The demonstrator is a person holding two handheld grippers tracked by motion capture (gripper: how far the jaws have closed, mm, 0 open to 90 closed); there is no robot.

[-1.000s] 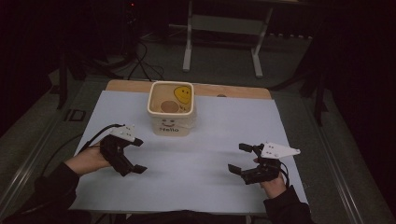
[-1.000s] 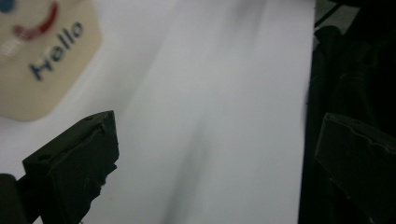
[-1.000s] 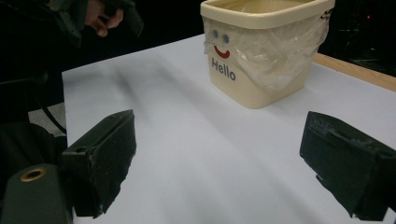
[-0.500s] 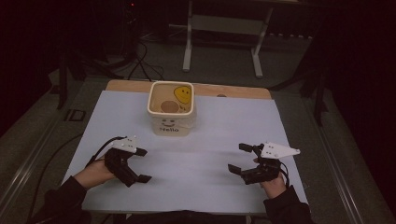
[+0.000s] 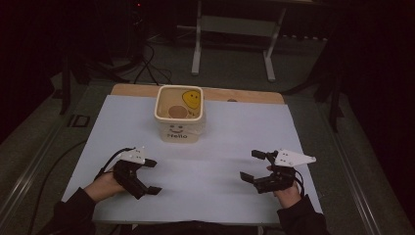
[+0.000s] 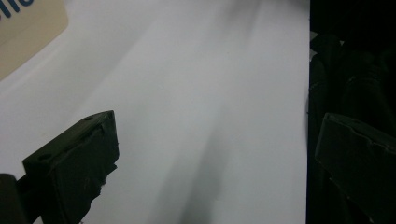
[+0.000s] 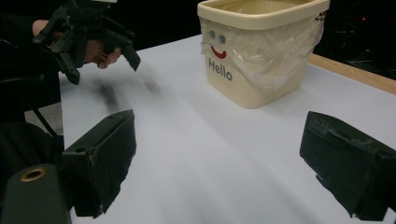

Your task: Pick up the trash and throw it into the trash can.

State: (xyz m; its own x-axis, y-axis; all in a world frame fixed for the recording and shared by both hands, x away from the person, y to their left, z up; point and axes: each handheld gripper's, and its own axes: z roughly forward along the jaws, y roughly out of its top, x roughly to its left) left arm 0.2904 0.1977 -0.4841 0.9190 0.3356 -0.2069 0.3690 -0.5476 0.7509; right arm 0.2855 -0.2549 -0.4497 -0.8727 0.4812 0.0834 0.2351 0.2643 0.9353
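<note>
Bin (image 5: 179,119), the cream tub with the smiley face and the word "Hello" on its front, stands at the far middle of the white surface (image 5: 220,142), well apart from both of our grippers. From the high view we see a round brown thing (image 5: 177,112) lying at its bottom, beside a yellow smiley printed on the inner wall; what the brown thing is we cannot tell. A clear plastic liner (image 7: 275,51) is folded over the rim and hangs down the outside, plain in the right gripper view. Our left gripper (image 5: 148,176) hangs over the near left part of the surface with its jaws spread wide and nothing between them; its own view looks past the near edge, with a corner of the tub at the top left. Our right gripper (image 5: 253,167) sits low at the near right, jaws likewise wide apart and empty, aimed roughly toward the tub. Nothing else lies loose on the surface. We judge that whatever was to go into the bin is already in, and that both hands are resting at the near edge, so the work looks finished or nearly so. If anything is left, it would be a fresh reach toward the tub, and neither gripper has begun one.
</note>
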